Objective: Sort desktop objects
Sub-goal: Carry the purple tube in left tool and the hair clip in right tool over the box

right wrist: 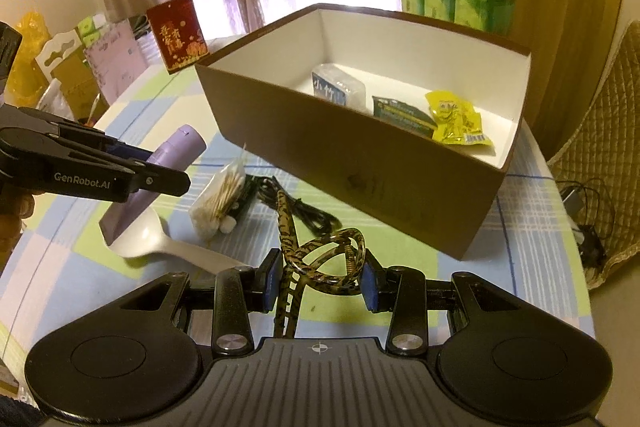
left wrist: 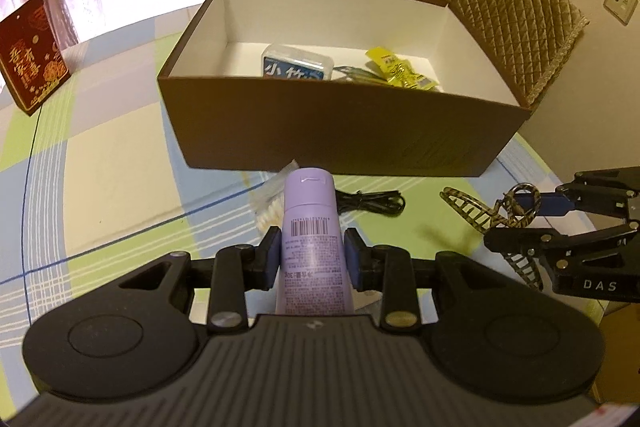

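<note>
We hold the lavender tube (left wrist: 310, 243) clamped in the left gripper (left wrist: 312, 259) and the hair claw (right wrist: 320, 263) pinched in the right gripper (right wrist: 320, 279); both may clip the near wall of the box (left wrist: 328, 131).

One brown box (right wrist: 360, 163) ahead of both grippers; three items counted inside: one blue-label case (right wrist: 338, 87), one dark packet (right wrist: 402, 111), one yellow packet (right wrist: 456, 121). One lilac tube (left wrist: 312, 239), one hair claw (right wrist: 320, 263), one cable (left wrist: 368, 205), one swab bag (right wrist: 222, 197), one white spoon (right wrist: 160, 241) counted nearer.
</note>
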`<state>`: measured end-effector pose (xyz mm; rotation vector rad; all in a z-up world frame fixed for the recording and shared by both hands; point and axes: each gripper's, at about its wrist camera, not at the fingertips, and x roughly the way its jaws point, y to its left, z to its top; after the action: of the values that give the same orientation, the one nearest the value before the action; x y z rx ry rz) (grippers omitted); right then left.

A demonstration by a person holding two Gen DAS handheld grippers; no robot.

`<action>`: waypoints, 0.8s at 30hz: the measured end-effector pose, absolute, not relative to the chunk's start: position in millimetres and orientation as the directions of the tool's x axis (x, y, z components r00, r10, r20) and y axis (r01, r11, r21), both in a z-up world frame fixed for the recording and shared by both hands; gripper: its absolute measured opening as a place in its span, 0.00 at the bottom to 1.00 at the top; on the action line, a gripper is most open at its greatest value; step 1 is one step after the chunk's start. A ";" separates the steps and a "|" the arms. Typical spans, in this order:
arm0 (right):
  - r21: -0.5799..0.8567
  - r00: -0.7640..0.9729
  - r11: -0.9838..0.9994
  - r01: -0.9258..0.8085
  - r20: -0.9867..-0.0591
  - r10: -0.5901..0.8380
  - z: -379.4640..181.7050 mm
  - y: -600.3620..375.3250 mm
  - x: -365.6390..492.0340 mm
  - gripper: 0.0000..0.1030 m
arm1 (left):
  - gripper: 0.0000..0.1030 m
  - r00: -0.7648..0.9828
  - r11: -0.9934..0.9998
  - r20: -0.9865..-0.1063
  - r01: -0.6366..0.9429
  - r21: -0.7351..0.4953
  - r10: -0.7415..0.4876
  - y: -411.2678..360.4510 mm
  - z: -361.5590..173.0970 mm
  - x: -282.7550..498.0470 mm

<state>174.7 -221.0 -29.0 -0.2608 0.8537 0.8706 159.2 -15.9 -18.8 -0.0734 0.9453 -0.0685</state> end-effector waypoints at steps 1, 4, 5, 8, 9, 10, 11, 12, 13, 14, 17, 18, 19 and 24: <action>0.127 0.350 0.639 -0.759 -0.747 0.565 -28.1 -221.7 174.8 0.36 | 0.27 0.585 0.995 -0.806 0.029 -0.095 -0.094 -17.2 -17.9 159.7; 0.129 0.356 0.641 -0.757 -0.741 0.570 -23.9 -224.0 177.0 0.36 | 0.27 0.587 0.995 -0.803 0.035 -0.096 -0.098 -20.9 -15.8 161.9; 0.132 0.357 0.641 -0.756 -0.738 0.573 -22.2 -224.7 177.8 0.36 | 0.27 0.588 0.995 -0.802 0.037 -0.096 -0.099 -22.0 -15.2 162.7; 0.140 0.361 0.641 -0.755 -0.727 0.584 -16.5 -226.7 180.0 0.36 | 0.27 0.594 0.994 -0.798 0.043 -0.097 -0.104 -25.0 -12.1 165.1; 0.142 0.363 0.640 -0.755 -0.723 0.588 -14.5 -226.7 181.3 0.36 | 0.27 0.598 0.994 -0.795 0.043 -0.098 -0.104 -25.9 -10.7 165.8; 0.143 0.364 0.640 -0.755 -0.720 0.591 -12.8 -226.8 182.5 0.36 | 0.27 0.600 0.994 -0.793 0.045 -0.098 -0.105 -26.8 -9.7 166.3; 0.146 0.366 0.640 -0.754 -0.716 0.594 -10.9 -226.8 184.5 0.36 | 0.27 0.604 0.994 -0.789 0.047 -0.099 -0.107 -27.4 -8.5 166.8; 0.148 0.366 0.640 -0.754 -0.714 0.596 -9.4 -226.4 186.1 0.36 | 0.27 0.608 0.994 -0.787 0.048 -0.099 -0.108 -28.1 -7.1 167.6; 0.148 0.368 0.640 -0.754 -0.712 0.598 -7.6 -225.9 187.9 0.36 | 0.27 0.611 0.994 -0.784 0.048 -0.100 -0.109 -28.7 -5.4 168.5; 0.148 0.370 0.639 -0.755 -0.708 0.601 -5.7 -225.4 189.7 0.36 | 0.27 0.613 0.994 -0.782 0.050 -0.101 -0.110 -29.1 -4.6 169.3; 0.151 0.374 0.635 -0.758 -0.697 0.612 -0.2 -224.8 195.7 0.36 | 0.27 0.623 0.994 -0.774 0.055 -0.099 -0.112 -30.5 -0.2 172.5; 0.157 0.372 0.634 -0.758 -0.693 0.617 1.5 -224.8 198.2 0.36 | 0.27 0.626 0.994 -0.772 0.057 -0.098 -0.112 -30.8 1.3 173.7; 0.162 0.371 0.632 -0.758 -0.689 0.622 3.7 -224.2 201.0 0.36 | 0.27 0.630 0.994 -0.768 0.059 -0.097 -0.112 -30.9 3.1 175.1; 0.164 0.380 0.627 -0.762 -0.670 0.638 14.3 -221.9 215.1 0.36 | 0.27 0.649 0.994 -0.753 0.064 -0.087 -0.108 -30.6 13.1 185.1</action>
<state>215.1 -221.9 14.3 -0.1820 0.7675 0.8995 185.1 -30.6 13.1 -0.0542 0.8596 -0.0976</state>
